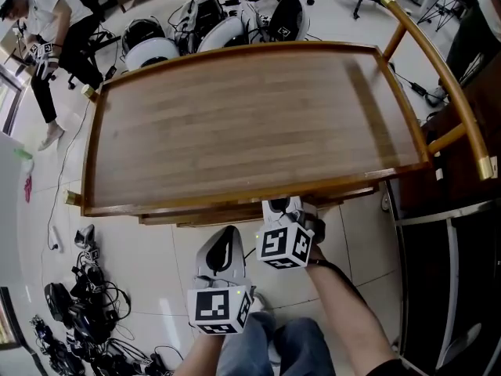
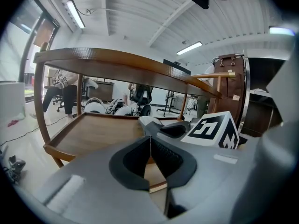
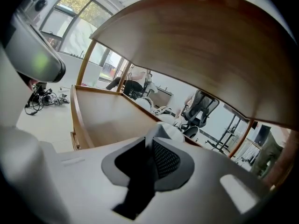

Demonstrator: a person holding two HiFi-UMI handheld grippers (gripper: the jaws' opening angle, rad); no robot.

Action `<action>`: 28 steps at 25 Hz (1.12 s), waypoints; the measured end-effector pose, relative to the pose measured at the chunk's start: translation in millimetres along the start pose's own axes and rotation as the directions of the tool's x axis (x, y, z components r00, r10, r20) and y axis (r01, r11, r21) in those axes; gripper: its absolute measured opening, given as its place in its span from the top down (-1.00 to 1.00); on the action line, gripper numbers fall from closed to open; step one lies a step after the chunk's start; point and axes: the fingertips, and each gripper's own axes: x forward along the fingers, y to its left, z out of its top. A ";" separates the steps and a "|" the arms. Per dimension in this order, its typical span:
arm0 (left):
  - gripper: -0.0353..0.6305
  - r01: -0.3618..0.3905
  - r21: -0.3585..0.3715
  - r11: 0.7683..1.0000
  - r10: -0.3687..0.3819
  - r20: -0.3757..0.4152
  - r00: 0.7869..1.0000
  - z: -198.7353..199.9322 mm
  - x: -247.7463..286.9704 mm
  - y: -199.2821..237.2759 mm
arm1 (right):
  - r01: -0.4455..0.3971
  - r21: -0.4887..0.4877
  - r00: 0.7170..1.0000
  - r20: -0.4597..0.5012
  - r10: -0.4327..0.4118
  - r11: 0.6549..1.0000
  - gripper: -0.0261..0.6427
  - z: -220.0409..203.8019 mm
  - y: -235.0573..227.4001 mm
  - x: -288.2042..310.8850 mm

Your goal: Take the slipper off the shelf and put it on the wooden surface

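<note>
L gripper (image 2: 150,139) & R gripper (image 3: 148,141) both closed, empty, at lower shelf (image 3: 105,118) edge. Slipper not visible in any view. Needed to spot it 1st, then open R before reaching.

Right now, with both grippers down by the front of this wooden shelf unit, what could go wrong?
The right gripper sits under the top board's front edge; raising it could knock the wood. The left gripper is close beside it, so they might bump. No slipper shows on the lower shelf in either gripper view, so a reach now would be blind.
</note>
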 end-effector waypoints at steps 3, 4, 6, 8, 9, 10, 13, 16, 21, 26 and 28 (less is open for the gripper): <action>0.89 0.000 -0.002 1.000 0.000 -0.008 1.000 -0.6 -2.5 -1.4 | -0.004 0.018 1.000 0.013 0.004 1.000 0.82 5.1 -3.4 -8.8; 0.89 -0.002 -0.004 1.000 0.002 -0.011 1.000 -0.4 -4.3 -1.4 | -0.003 0.016 1.000 0.016 0.003 1.000 0.82 7.2 -3.6 -12.2; 0.89 -0.006 -0.006 1.000 0.006 -0.020 1.000 -0.4 -8.7 -0.5 | -0.001 0.014 1.000 0.018 0.001 1.000 0.82 11.0 -2.4 -19.3; 0.89 -0.011 -0.008 1.000 0.010 -0.031 0.999 -0.2 -14.5 -1.0 | -0.002 0.025 1.000 0.016 0.001 1.000 0.82 13.2 -0.7 -28.9; 0.89 -0.012 -0.010 1.000 0.011 -0.038 0.999 0.6 -18.0 -2.4 | -0.002 0.031 1.000 0.014 0.002 1.000 0.82 14.1 0.1 -35.1; 0.89 -0.012 -0.012 1.000 0.011 -0.044 0.999 1.9 -21.7 -4.4 | -0.003 0.034 1.000 0.012 0.002 0.999 0.82 15.3 0.5 -42.0; 0.89 -0.011 -0.015 1.000 0.010 -0.057 0.998 10.5 -34.3 -12.4 | -0.007 0.050 1.000 0.005 0.007 0.999 0.82 24.3 1.1 -65.5; 0.89 -0.008 -0.013 1.000 0.007 -0.061 0.998 23.2 -47.0 -21.3 | -0.007 0.088 1.000 0.002 0.007 0.996 0.83 38.0 0.0 -91.8; 0.89 0.005 -0.011 1.000 -0.006 -0.052 0.999 53.8 -69.8 -37.4 | 0.012 0.136 1.000 0.006 -0.013 0.991 0.88 66.1 -8.2 -134.2; 0.89 0.010 0.000 1.000 -0.010 -0.039 0.999 96.8 -96.0 -54.5 | 0.025 0.190 0.999 0.020 -0.030 0.982 0.92 111.2 -25.2 -179.7; 0.89 0.023 0.012 1.000 -0.022 -0.037 0.999 113.1 -106.6 -63.9 | 0.031 0.208 0.999 0.027 -0.037 0.978 0.92 130.5 -33.4 -198.5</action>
